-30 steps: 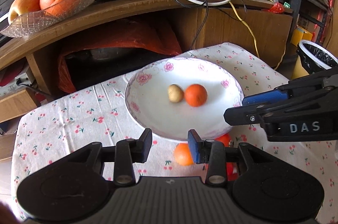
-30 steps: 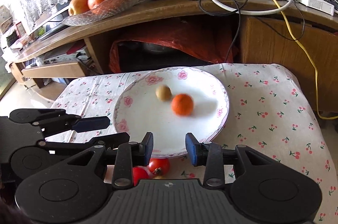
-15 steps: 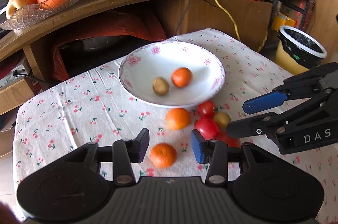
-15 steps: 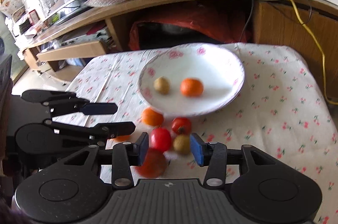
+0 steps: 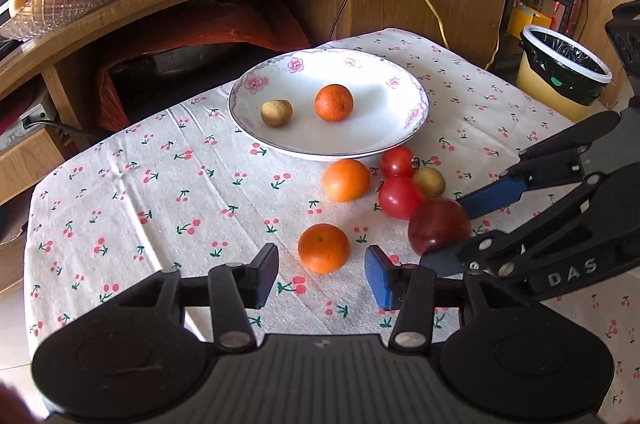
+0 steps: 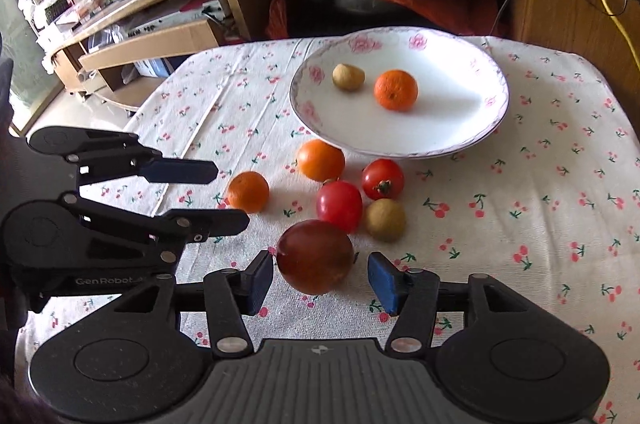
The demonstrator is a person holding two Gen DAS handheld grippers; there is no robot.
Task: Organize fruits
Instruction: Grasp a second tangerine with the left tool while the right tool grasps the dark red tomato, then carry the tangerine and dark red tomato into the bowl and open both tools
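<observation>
Left wrist view: the left tool [image 5: 322,274] is opening, pads apart, with a small orange [image 5: 323,248] on the table [image 5: 140,192] between and just ahead of them, untouched.

Right wrist view: the right tool [image 6: 320,278] is opening too, a dark red fruit [image 6: 315,256] between its pads; the plate [image 6: 472,140] beyond holds an orange and a brown fruit.

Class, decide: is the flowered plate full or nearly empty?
Nearly empty. The plate holds only one small orange and one brown fruit; the rest is bare.
</observation>
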